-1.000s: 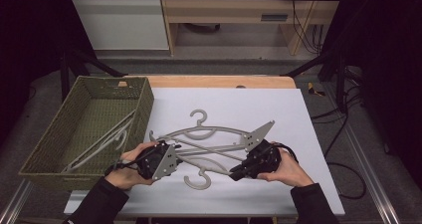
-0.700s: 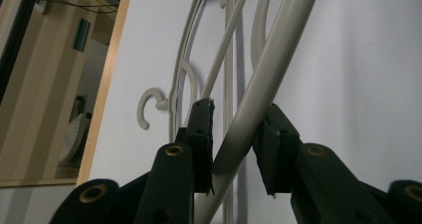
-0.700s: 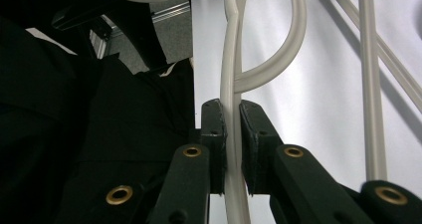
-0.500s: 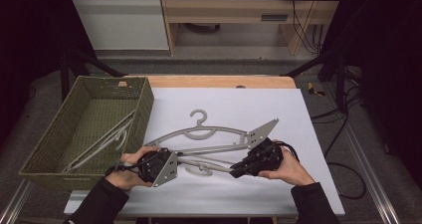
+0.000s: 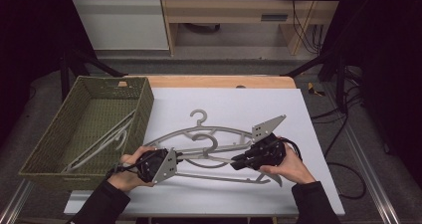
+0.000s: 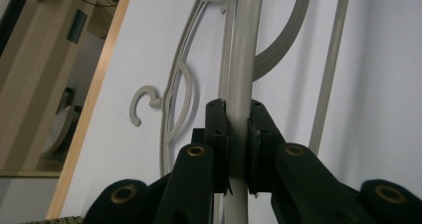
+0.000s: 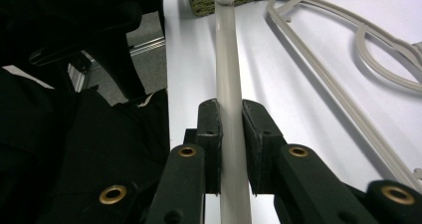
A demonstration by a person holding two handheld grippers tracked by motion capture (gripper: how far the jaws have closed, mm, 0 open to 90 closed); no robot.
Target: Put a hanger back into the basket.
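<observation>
A grey plastic hanger (image 5: 204, 157) is held by its thick straight bar (image 6: 244, 59) between both grippers, near the table's front. My left gripper (image 5: 175, 158) has just closed its jaws on the bar's left part, and its pads (image 6: 219, 134) press on the tube. My right gripper (image 5: 238, 163) grips the bar (image 7: 226, 59) at the right. Its jaws have just eased open slightly, the pads (image 7: 209, 134) still against the bar. A second grey hanger (image 5: 198, 115) lies flat on the white table just beyond, also seen as a hook (image 6: 142, 102) and curved arms (image 7: 348, 20).
A green woven basket (image 5: 144, 104) stands at the table's left with grey hangers (image 5: 107, 137) lying inside. The white table top (image 5: 239, 94) stretches behind and to the right. Cables (image 5: 343, 169) hang off the right edge.
The left gripper's jaws closed onto the hanger's bar. The held hanger's hook swung from the front edge up toward the table's middle. Both hands stayed about where they were.
</observation>
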